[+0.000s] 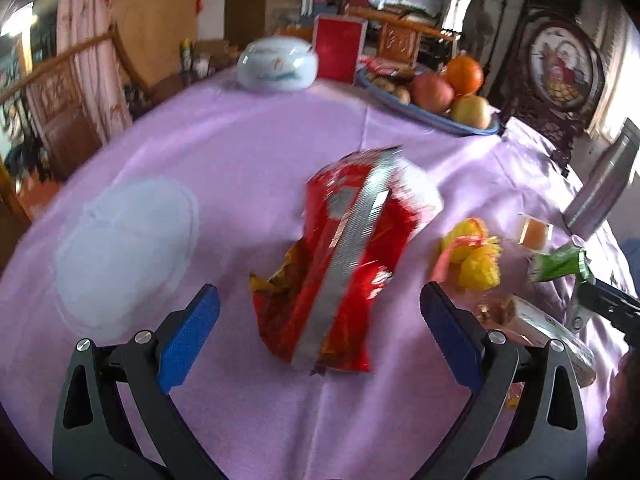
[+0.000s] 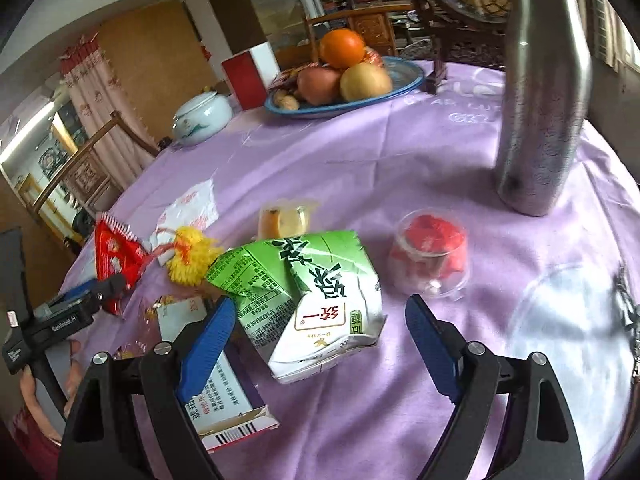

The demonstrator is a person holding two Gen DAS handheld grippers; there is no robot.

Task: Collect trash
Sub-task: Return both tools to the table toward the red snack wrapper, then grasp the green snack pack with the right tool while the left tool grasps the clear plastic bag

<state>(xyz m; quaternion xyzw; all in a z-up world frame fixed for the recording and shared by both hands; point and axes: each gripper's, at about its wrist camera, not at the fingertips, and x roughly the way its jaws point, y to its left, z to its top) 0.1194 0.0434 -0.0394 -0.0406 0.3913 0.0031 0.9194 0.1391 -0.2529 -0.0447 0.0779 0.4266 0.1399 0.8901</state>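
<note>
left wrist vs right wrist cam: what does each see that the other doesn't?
Left wrist only: the white plastic bag flat on the cloth and the open left gripper over the red snack bag.

Right wrist only: the clear cup with red contents, the full steel flask, and the open right gripper around the green drink carton.

Both: snack bag, carton, yellow pompom, fruit plate, white lidded jar, purple tablecloth.

Left gripper (image 1: pixel 319 334): black arms, round silver screws, blue ribbed fingers (image 1: pixel 188 338). Right gripper (image 2: pixel 320 344): same black frame, blue fingers (image 2: pixel 206 346), silver screws. Small white lettering on black body.
</note>
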